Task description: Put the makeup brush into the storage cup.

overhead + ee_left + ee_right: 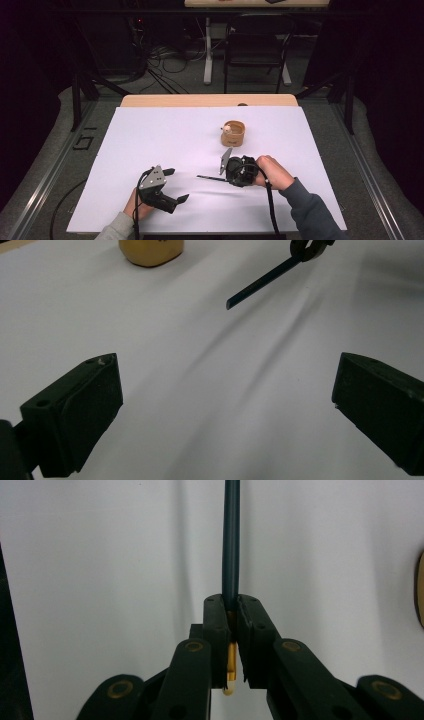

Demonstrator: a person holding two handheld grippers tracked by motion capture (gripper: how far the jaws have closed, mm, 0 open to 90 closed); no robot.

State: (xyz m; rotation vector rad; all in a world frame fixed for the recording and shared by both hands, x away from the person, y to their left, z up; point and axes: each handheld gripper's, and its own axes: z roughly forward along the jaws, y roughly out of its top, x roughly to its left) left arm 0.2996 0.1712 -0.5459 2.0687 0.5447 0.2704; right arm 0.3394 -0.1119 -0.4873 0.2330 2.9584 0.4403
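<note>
Left gripper (pixel 176 185): held low at the near left of the tabletop, 2 jaws spread wide, nothing between them, pointing right. Right gripper (pixel 223 177): gripped by the right hand (pixel 270 172), lying level, pointing left, jaws clamped tight. Both forearms enter from the near edge.

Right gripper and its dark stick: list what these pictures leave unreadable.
- Stick: far end cut off by the top edge, right gripper view.
- Right gripper: jaws too small to read, high view.
- Wooden ring: the pale piece on it is too small to identify, high view.
</note>
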